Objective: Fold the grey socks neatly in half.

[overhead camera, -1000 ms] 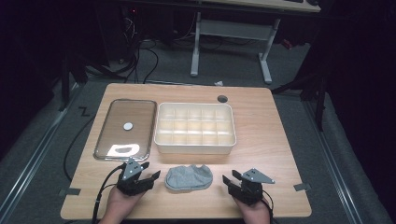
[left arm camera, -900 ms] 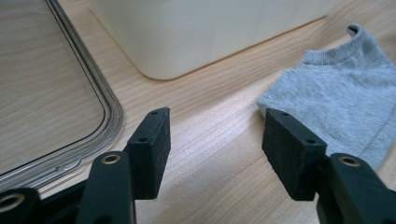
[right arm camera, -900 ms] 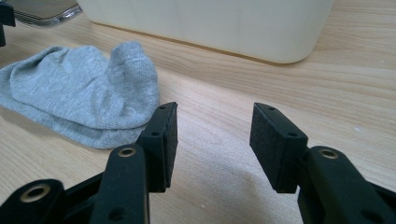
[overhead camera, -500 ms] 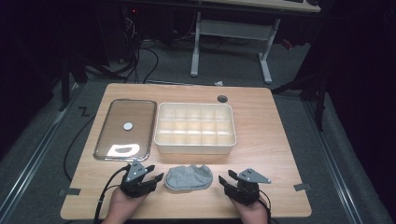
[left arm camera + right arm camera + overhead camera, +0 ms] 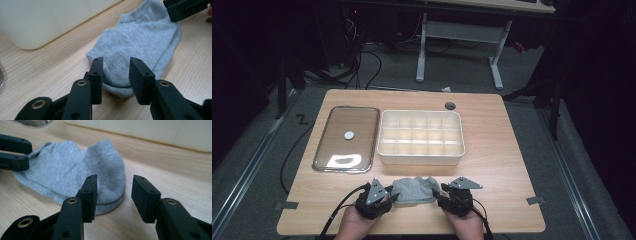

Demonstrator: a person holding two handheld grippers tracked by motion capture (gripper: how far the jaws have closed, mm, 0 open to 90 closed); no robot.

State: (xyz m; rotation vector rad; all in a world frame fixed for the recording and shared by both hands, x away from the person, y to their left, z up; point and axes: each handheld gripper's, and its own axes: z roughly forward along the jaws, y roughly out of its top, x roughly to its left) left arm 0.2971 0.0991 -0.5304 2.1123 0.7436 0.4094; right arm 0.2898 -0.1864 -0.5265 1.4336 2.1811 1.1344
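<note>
Lying flat near the front edge of a wooden table (image 5: 502, 150), before a white divided tray (image 5: 421, 135) and clear lid (image 5: 346, 138): grey sock (image 5: 414, 190). Closing in from either end, jaws narrowing but not yet gripping: left gripper (image 5: 116, 75), right gripper (image 5: 114, 195).

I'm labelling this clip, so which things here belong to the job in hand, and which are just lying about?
In the job:
- flat grey knitted sock
- left gripper, jaws closing around the sock's end
- right gripper, jaws closing at its other end

Lying about:
- cream plastic compartment box
- clear rectangular lid
</note>
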